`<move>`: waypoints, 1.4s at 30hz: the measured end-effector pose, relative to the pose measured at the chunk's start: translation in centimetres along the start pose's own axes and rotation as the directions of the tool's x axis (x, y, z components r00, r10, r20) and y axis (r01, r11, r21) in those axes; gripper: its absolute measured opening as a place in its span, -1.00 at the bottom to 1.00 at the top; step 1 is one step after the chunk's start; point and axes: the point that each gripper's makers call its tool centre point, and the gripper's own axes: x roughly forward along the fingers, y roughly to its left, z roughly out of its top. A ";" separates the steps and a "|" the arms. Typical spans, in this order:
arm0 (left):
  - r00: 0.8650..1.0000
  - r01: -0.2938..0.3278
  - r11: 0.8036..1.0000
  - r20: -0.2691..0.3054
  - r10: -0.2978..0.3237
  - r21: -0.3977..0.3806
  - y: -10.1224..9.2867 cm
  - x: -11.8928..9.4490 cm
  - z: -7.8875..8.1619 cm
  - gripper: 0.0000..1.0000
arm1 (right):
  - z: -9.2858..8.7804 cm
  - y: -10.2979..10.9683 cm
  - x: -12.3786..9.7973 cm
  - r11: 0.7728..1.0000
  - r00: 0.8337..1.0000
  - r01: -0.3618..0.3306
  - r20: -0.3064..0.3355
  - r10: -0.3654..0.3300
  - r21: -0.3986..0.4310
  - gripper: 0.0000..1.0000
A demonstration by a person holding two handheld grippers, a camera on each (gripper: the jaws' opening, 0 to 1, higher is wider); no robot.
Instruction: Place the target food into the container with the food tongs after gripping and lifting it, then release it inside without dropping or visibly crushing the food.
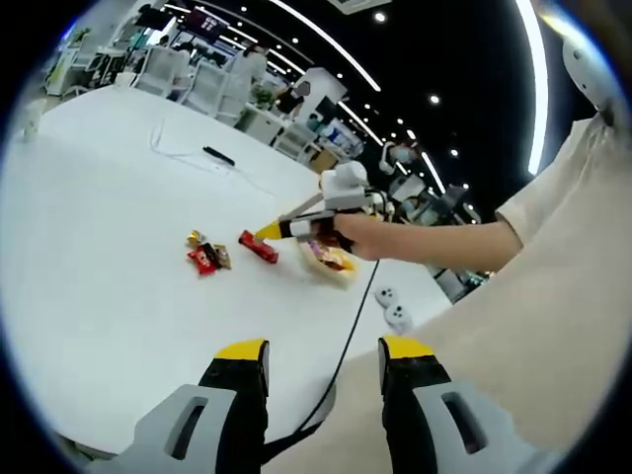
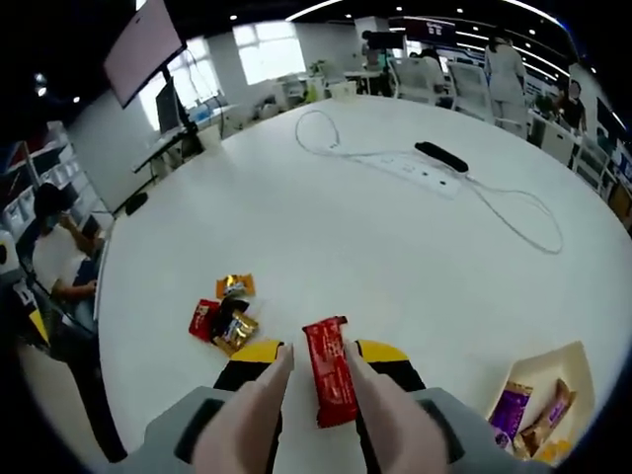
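Snacks in bright wrappers sit across a round white table (image 2: 395, 257). In the right gripper view, a small cluster of wrapped candies (image 2: 225, 318) lies at lower left, an orange one just above a red, black and gold heap. At lower centre a red snack bar (image 2: 329, 370) lies between the two pale tong blades (image 2: 259, 407) carried by the right gripper (image 2: 316, 380); the blades flank the bar closely, though whether they actually pinch it cannot be told. At lower right a cream paper tray (image 2: 573, 370) holds a purple packet (image 2: 512, 410) and a brown-wrapped bar (image 2: 553, 407). A white cable (image 2: 513, 212) and a dark remote (image 2: 441, 156) lie toward the upper right.

The left gripper view takes in the scene from the side: candies (image 1: 207, 254) at centre left, the red bar (image 1: 258, 246) just right of them, then the tray (image 1: 331, 259) beneath a person's hand (image 1: 360, 235). The left gripper (image 1: 323, 357) stands at the bottom, jaws spread with nothing between them, above a black cable (image 1: 341, 360).
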 end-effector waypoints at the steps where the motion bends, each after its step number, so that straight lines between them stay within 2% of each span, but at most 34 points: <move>1: 1.000 -0.001 1.000 0.000 0.001 -0.002 0.0 0.0 0.0 -0.13 | 0.0 0.0 0.0 1.000 1.000 0.000 -0.002 0.000 -0.002 -0.45; 5: 1.000 -0.002 1.000 -0.004 0.002 -0.009 0.1 0.0 -0.1 -0.13 | -0.4 0.1 0.3 0.999 1.000 0.002 -0.022 -0.003 -0.034 -0.45; 18: 1.000 -0.013 1.000 -0.003 0.013 -0.021 0.7 0.3 0.3 -0.13 | -0.9 -0.3 1.2 0.998 0.999 -0.005 -0.047 0.002 -0.063 -0.45; 23: 1.000 -0.013 1.000 -0.001 0.013 -0.024 0.8 0.5 0.5 -0.13 | -1.1 0.2 1.1 0.996 0.998 -0.006 -0.061 0.001 -0.087 -0.46; 30: 1.000 -0.012 0.999 -0.010 0.011 -0.032 0.8 0.7 0.2 -0.13 | -1.1 1.0 0.9 0.996 0.998 -0.009 -0.066 0.003 -0.088 -0.46; 42: 1.000 -0.006 0.999 -0.012 0.005 -0.035 0.9 1.1 0.4 -0.13 | -1.1 0.5 1.1 0.994 0.998 -0.013 -0.069 0.005 -0.106 -0.46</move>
